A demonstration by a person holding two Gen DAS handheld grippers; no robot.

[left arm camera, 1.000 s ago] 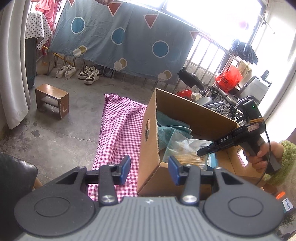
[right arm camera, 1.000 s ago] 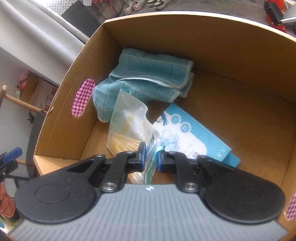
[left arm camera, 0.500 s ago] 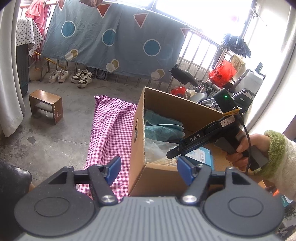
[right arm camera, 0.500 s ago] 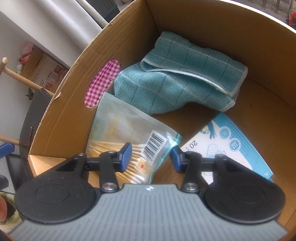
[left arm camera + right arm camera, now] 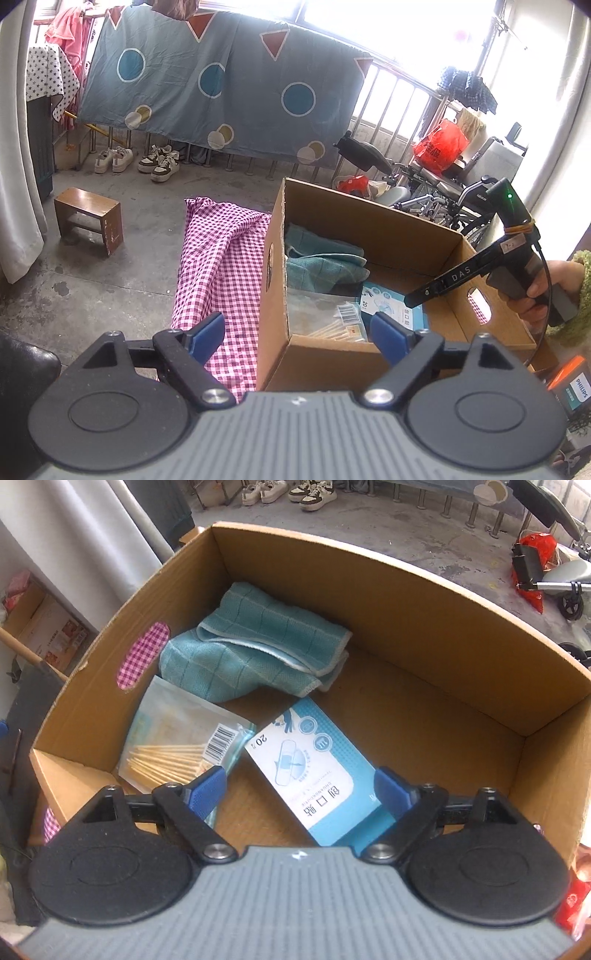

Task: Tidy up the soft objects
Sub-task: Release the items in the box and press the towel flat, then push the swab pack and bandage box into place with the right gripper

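An open cardboard box [image 5: 424, 602] holds a folded teal towel [image 5: 255, 646], a clear bag of cotton swabs [image 5: 177, 734] and a blue-and-white plaster packet [image 5: 317, 768]. My right gripper [image 5: 299, 790] is open and empty, above the box floor, over the packet. In the left wrist view the box [image 5: 328, 358] stands just ahead with the towel [image 5: 321, 262] and the bag [image 5: 325, 317] inside. My left gripper [image 5: 297, 332] is open and empty at the box's near corner. The right gripper [image 5: 410, 301] reaches into the box from the right.
A pink checked cloth [image 5: 218, 266] lies on the concrete floor left of the box. A small wooden stool [image 5: 88, 218] and shoes [image 5: 136, 162] are farther left. A wheelchair [image 5: 424, 199] and red bag [image 5: 439, 146] stand behind. A Philips box [image 5: 576, 387] sits at right.
My right gripper let go of the swab bag, opened wide and drew back upward; the bag now lies flat in the box. My left gripper opened wider and moved slightly back.
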